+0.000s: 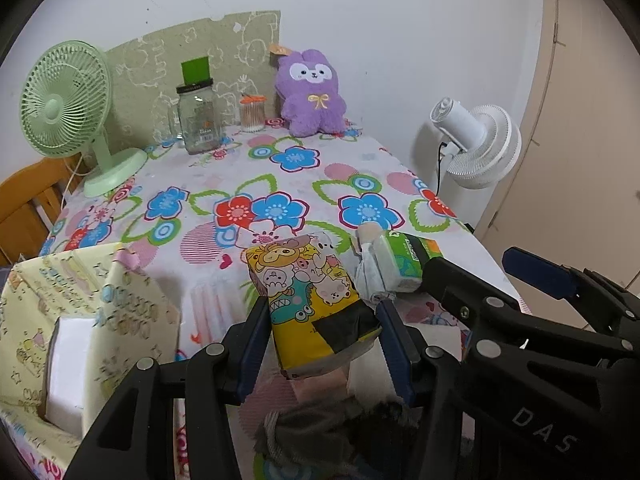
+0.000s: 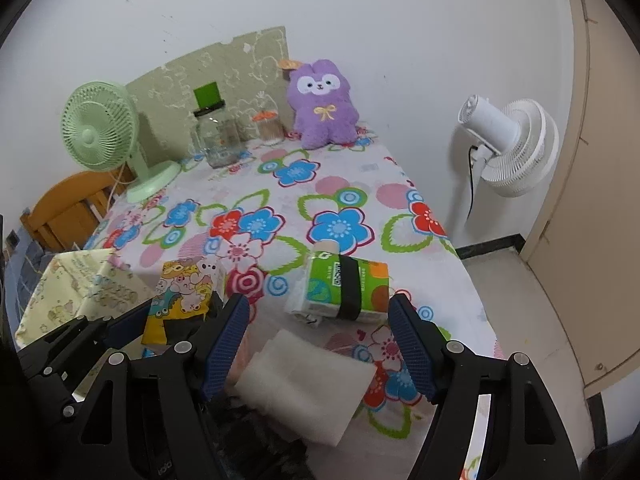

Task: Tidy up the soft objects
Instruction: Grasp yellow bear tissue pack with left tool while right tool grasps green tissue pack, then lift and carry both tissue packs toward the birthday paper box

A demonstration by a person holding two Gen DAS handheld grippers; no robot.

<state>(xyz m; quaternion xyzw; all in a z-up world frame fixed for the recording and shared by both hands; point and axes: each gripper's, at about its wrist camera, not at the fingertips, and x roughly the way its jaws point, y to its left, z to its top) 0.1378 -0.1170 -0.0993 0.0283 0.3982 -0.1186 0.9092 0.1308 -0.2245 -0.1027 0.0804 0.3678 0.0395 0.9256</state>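
The left gripper (image 1: 324,340) clamps a yellow cartoon-printed tissue pack (image 1: 310,300) above the floral tablecloth (image 1: 240,184). The right gripper (image 2: 320,344) gapes wide over a white foam sheet (image 2: 304,384), just short of a green tissue pack (image 2: 344,288).

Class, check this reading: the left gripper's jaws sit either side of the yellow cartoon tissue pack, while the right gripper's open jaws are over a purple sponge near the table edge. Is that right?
One detail is wrong. The pad under the right gripper is a white sponge, not purple, as the right wrist view shows. The left gripper does flank the yellow cartoon tissue pack.
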